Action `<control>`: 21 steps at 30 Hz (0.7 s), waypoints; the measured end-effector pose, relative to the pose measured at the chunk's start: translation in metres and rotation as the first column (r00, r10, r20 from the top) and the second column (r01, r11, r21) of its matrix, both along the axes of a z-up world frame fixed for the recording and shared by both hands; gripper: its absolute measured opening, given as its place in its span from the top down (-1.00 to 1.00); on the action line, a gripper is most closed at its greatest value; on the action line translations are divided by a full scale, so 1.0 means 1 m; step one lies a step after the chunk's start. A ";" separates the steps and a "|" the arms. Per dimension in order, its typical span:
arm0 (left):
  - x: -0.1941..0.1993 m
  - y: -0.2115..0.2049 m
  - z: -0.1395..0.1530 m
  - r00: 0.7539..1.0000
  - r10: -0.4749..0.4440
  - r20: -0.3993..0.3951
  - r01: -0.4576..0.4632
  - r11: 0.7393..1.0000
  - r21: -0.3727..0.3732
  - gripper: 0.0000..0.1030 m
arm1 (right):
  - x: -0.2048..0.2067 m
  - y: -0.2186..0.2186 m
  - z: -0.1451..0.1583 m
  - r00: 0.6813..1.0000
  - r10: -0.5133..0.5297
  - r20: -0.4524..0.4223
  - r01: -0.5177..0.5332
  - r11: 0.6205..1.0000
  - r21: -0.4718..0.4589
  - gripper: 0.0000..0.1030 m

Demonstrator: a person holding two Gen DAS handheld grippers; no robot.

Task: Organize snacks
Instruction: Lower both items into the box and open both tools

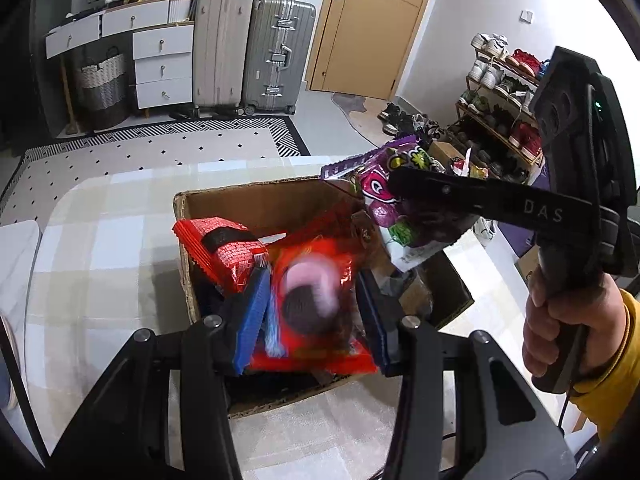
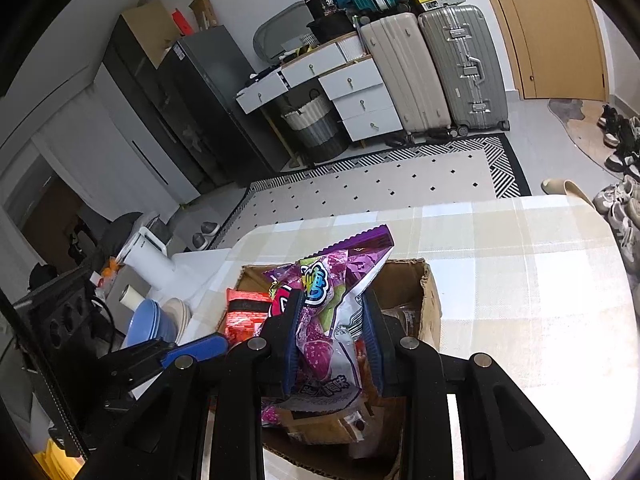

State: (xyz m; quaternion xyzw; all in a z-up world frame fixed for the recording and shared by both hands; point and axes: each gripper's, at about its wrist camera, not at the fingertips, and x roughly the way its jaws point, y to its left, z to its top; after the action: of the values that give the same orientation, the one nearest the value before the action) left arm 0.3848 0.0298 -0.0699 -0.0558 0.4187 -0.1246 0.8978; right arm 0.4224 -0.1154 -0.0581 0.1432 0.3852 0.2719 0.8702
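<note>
A cardboard box (image 1: 256, 204) of snacks stands on the checked tablecloth; it also shows in the right wrist view (image 2: 430, 300). My left gripper (image 1: 312, 300) is shut on a red cookie bag (image 1: 316, 292) over the box. A red brick-patterned packet (image 1: 224, 252) leans at the box's left, also seen in the right wrist view (image 2: 244, 316). My right gripper (image 2: 332, 332) is shut on a purple candy bag (image 2: 332, 280) and holds it above the box's right side; the bag (image 1: 384, 184) and right gripper (image 1: 424, 192) show in the left wrist view.
The table (image 2: 520, 280) carries the box near its middle. Blue bowls (image 2: 152, 324) and a white jug (image 2: 148, 256) stand left of the table. Suitcases (image 1: 276, 52), drawers (image 1: 160, 64), a shoe rack (image 1: 500, 120) and a rug (image 1: 160, 152) lie beyond.
</note>
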 end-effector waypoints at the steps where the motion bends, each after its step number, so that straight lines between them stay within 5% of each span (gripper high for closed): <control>1: 0.000 0.000 0.001 1.000 -0.003 0.002 0.003 1.000 0.001 0.19 | 0.000 0.000 0.000 1.000 0.002 -0.002 -0.002 1.000 -0.007 0.45; 21: -0.028 0.022 0.031 0.999 0.009 0.040 -0.010 1.000 0.008 0.09 | 0.006 0.017 -0.003 0.998 -0.013 -0.069 0.010 0.999 -0.043 0.44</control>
State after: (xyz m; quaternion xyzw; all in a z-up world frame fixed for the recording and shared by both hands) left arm 0.3571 0.0522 -0.0388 -0.0517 0.4011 -0.1197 0.9067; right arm 0.4286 -0.0989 -0.0611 0.1361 0.4198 0.2534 0.8608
